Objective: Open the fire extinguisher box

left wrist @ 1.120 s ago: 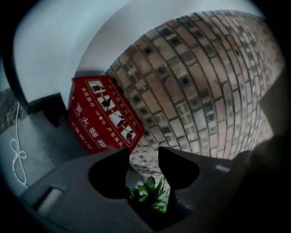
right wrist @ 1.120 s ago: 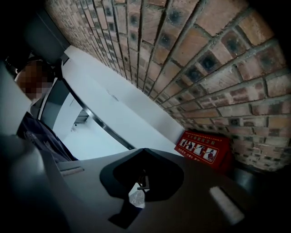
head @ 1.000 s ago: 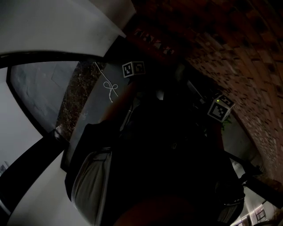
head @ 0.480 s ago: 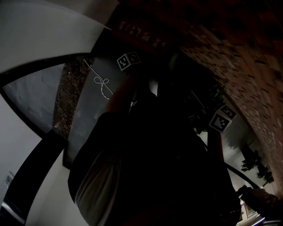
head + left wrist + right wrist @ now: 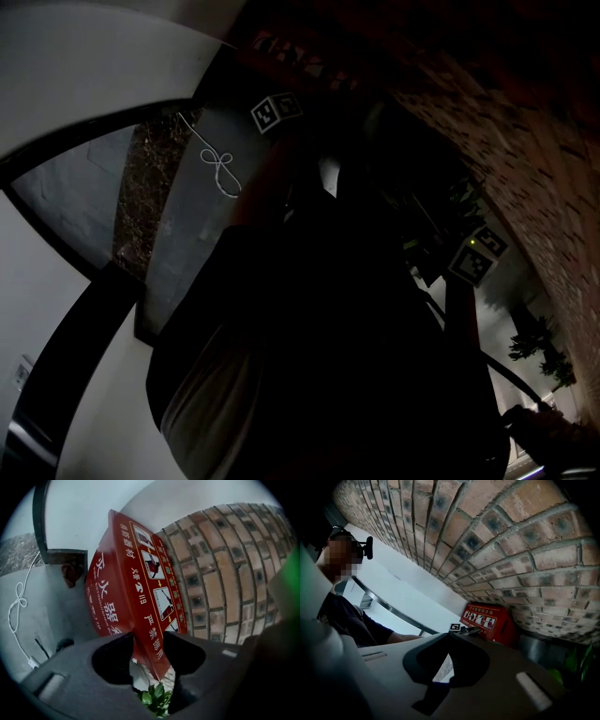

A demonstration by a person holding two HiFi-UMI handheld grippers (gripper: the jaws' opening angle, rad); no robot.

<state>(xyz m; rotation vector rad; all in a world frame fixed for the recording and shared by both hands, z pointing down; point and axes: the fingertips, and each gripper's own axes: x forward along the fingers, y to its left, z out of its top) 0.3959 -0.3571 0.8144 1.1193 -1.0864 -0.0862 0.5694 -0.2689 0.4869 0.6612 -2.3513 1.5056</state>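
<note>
The left tongs (image 5: 150, 641) are reached out ahead at the end of an extended left forearm (image 5: 262, 192), their marker cube (image 5: 277, 111) far up in the head view, and the jaws are clamped onto the lower edge of the red box lid (image 5: 136, 597). The right tongs (image 5: 449, 641) hang lower and closer to the body on the right, well apart from the left pair, with their own cube (image 5: 478, 255) tilted. Their jaws are drawn together with only a thin sliver of light between them and nothing held.
</note>
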